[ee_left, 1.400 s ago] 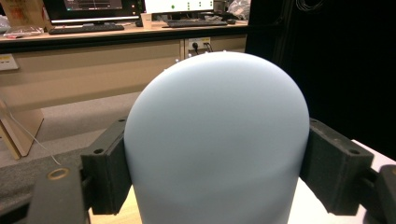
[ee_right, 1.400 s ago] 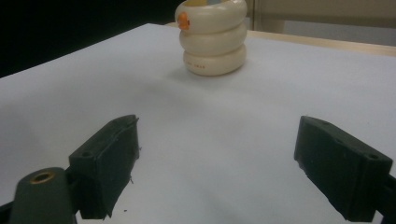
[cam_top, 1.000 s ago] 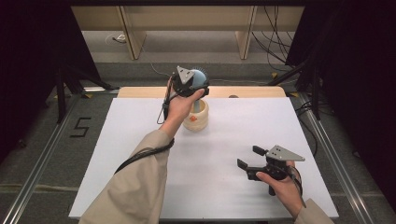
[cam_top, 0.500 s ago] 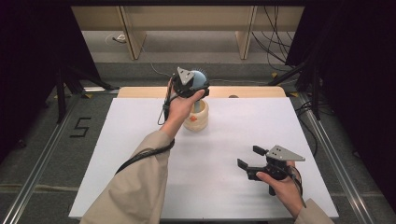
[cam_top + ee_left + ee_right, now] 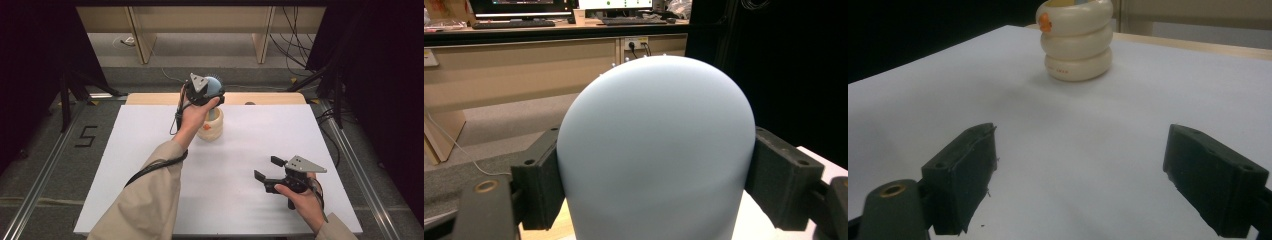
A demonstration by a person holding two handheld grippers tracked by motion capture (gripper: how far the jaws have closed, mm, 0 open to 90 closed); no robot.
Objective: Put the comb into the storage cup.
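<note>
Above the far middle of the white counter (image 5: 150,165), left tool (image 5: 207,92) clamped on a pale blue dome (image 5: 654,150), held in the air just over a cream ribbed pot (image 5: 211,127). Smooth, matte, rounded on top, with tiny white nubs along its far edge; pinched squarely on both sides. Looks like the lid-carrying step, either lifting away or about to seat; next, steady alignment over the pot's mouth or a clear spot to set down. Near the front right, right tool (image 5: 267,175) spread wide, holding nothing, aimed at the pot with its small orange knob (image 5: 1045,21).
</note>
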